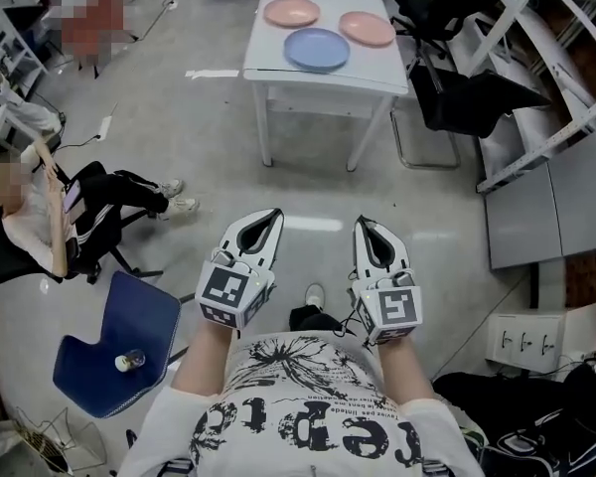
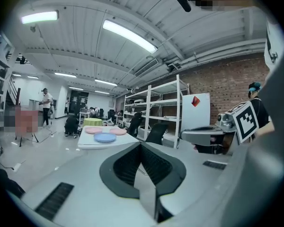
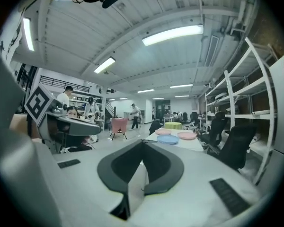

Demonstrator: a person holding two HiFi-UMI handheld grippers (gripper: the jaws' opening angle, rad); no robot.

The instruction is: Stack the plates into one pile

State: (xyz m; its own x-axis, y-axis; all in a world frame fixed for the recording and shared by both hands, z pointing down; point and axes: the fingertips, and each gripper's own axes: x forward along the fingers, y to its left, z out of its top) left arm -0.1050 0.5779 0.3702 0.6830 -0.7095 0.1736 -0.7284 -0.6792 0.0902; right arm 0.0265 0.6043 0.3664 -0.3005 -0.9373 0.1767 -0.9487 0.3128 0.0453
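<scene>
Open lab-workshop hall, busy one. Landmark: white table (image 1: 372, 70) on bare grey floor (image 1: 179, 127). Right of table: black office chairs (image 1: 467, 97), white metal shelving (image 2: 154, 105), brick wall (image 2: 227, 84) behind it. Left of table: seated person (image 1: 89, 207), blue chair (image 1: 114, 341). Beyond table: green-topped table (image 2: 95, 121), person standing (image 2: 46, 105). Above table: ribbed ceiling (image 2: 85, 51), tube lights (image 2: 129, 35), exposed pipes (image 2: 227, 52).

1. Pink plates (image 1: 291, 12) (image 1: 367, 28): two.
2. Blue plate (image 1: 317, 49): one.
3. White table (image 1: 266, 60): one, bearing all three plates.
4. Hand-held grippers: two, the left gripper (image 1: 274, 214) and the right gripper (image 1: 364, 223).
5. Blue chair (image 1: 119, 338): one.
6. Seated person (image 1: 91, 207): one, at the left edge of the head view.
</scene>
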